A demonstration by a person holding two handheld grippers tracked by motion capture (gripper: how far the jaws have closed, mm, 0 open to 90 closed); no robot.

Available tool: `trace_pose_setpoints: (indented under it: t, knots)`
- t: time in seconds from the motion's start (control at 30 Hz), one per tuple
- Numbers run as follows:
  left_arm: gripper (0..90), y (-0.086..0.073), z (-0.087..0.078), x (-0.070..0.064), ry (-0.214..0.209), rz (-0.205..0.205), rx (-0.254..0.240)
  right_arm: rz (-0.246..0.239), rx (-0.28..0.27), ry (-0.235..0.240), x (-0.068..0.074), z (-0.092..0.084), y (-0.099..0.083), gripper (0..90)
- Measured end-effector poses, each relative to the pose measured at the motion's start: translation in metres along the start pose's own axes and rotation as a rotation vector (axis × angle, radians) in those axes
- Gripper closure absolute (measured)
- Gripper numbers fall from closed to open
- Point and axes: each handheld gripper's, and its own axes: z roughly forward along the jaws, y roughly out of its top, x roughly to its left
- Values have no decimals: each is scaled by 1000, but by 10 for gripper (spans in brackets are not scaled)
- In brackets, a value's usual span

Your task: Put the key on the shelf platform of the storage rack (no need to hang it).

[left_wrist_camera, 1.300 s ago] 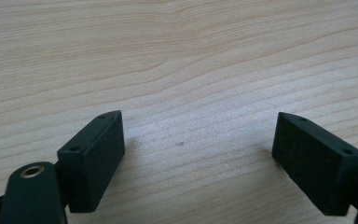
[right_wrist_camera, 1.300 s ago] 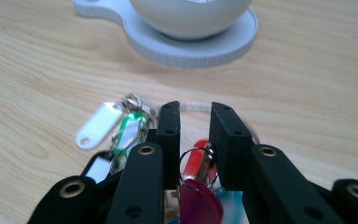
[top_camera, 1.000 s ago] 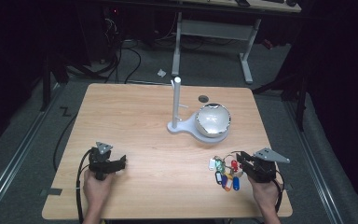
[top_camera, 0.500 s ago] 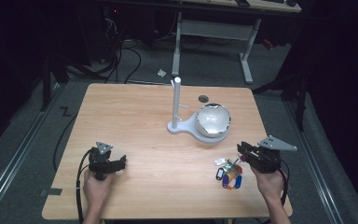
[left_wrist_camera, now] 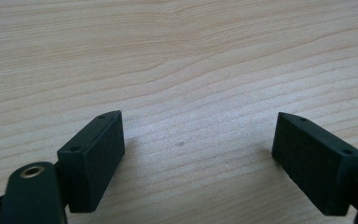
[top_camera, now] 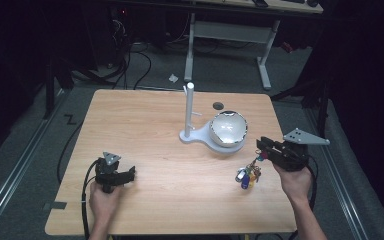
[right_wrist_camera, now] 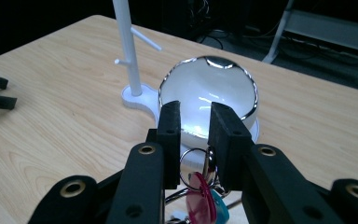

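Item: bunch of keys (top_camera: 248,175) with coloured tags, on a metal ring (right_wrist_camera: 196,161); location, right front part of the wooden table (top_camera: 145,125), hanging from the right gripper (top_camera: 264,148) with the tags low over the tabletop; whether the lowest tags touch the wood cannot be told. Right gripper: held in the person's right hand (top_camera: 295,182), jaws drawn close together and clamped on the ring, seen in the right gripper view (right_wrist_camera: 195,122) with a pink tag (right_wrist_camera: 200,203) and a blue tag dangling below. Left gripper (top_camera: 128,173): held in the left hand (top_camera: 104,199) at the left front of the table, jaws standing wide apart with bare wood between them, low over the tabletop (left_wrist_camera: 198,140). Also present: a white stand (top_camera: 190,112) with an upright post and small pegs, near the table's middle; a shiny silver bowl (top_camera: 228,128) resting on the stand's base, just beyond the keys.
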Motion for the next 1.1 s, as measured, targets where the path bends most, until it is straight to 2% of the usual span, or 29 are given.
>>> trace_pose_setpoints:
  t: [0.3, 0.33, 0.37, 0.47, 0.73, 1.1]
  knots:
    - [173, 0, 0, 0, -1, 0, 0, -39, -25, 2, 0, -5, 27, 755]
    - [173, 0, 0, 0, 0, 0, 0, -44, -29, 6, 0, -5, 30, 872]
    - [173, 0, 0, 0, -1, 0, 0, -62, -38, -7, 1, -6, 32, 879]
    - [173, 0, 0, 0, -1, 0, 0, -51, -42, 8, -1, -6, 40, 879]
    - [173, 0, 0, 0, -1, 0, 0, -88, -37, 16, 2, -3, 59, 880]
    - [173, 0, 0, 0, -1, 0, 0, -113, -55, 16, -4, -3, 94, 880]
